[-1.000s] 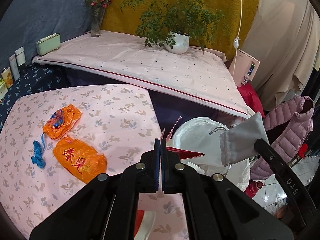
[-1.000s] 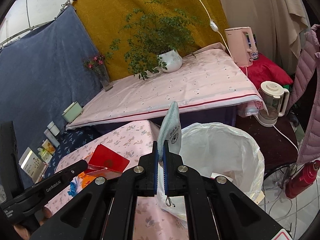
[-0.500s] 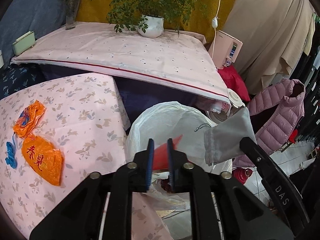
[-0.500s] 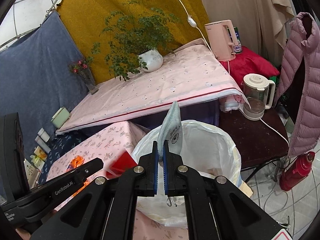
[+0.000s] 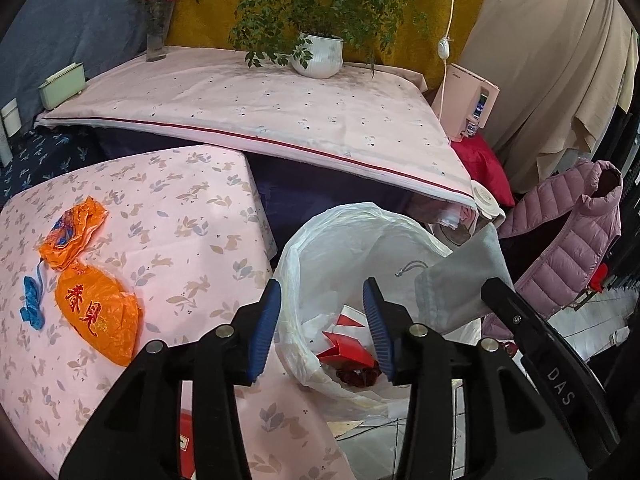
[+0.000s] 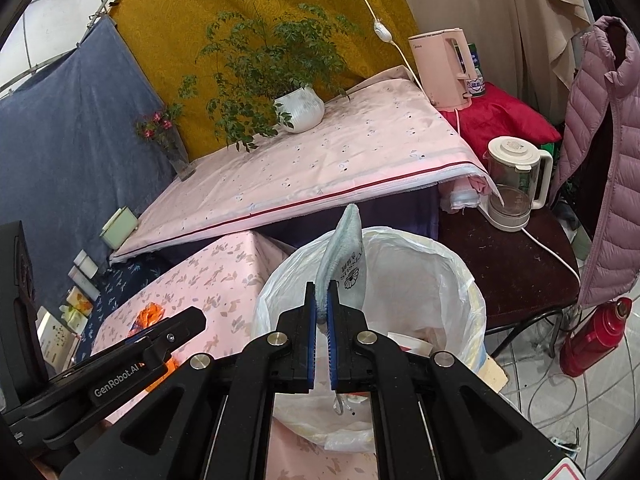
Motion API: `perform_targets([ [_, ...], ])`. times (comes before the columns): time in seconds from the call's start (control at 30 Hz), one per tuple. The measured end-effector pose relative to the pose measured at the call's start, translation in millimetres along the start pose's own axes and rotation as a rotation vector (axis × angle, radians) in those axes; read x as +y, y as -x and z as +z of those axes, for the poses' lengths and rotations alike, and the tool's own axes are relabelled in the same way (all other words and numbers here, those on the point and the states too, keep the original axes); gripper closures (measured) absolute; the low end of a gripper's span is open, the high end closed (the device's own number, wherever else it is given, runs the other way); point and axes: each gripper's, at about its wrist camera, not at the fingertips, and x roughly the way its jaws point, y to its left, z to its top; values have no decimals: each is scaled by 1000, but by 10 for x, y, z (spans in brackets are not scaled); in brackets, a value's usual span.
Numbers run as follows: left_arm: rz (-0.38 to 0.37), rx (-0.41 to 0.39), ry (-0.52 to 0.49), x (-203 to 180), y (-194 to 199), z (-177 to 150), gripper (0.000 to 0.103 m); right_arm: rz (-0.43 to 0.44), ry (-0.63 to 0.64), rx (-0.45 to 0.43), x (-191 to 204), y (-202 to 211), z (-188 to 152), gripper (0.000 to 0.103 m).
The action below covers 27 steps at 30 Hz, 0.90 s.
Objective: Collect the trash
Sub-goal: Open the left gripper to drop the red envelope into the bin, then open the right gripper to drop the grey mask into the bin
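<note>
Left hand-held gripper (image 5: 322, 322) sits over the mouth of the white plastic-lined trash bin (image 5: 320, 228), jaws apart and opening, nothing between the pads; a folded red paper packet (image 5: 346, 350) lies loose in the bin directly below. Right hand-held gripper (image 6: 322, 330) has its jaws together, clamped on the lower part of a soft grey fabric drawstring pouch (image 6: 344, 256), which stands up above the pads over the near side of the bin, cord loop dangling beneath. Pouch judged light, limp and non-slippery: it folds rather than resists, so a pinch anywhere on the cloth should hold, and on release it may drape over the liner rim instead of dropping clear. Trash remaining on the pink leaf-print cloth-covered surface (image 5: 192, 216): two crumpled orange plastic wrappers (image 5: 98, 312), one behind the other near the left edge, and a small blue crinkled scrap (image 5: 32, 300) just beside them. Wrappers judged very light, thin and slick; take hold of a raised crumple or the bunched end, not the flat face. The surface is bare between wrappers and its right edge, where the bin stands just beside it, so the path across looks free. The liner is flimsy and could snag on a jaw.
</note>
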Motion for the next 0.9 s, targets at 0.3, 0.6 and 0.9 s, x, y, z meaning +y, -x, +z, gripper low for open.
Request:
perform_targets([
  [0.3, 39, -14, 25, 151, 39, -45, 46, -2, 16, 13, 92, -31, -31, 88],
  [0.6, 74, -22, 56, 348, 122, -105, 38, 11, 47, 18, 249, 6, -96, 74],
  [0.9, 132, -16, 88, 730, 264, -348, 25, 32, 90, 57, 428, 6, -277, 67],
])
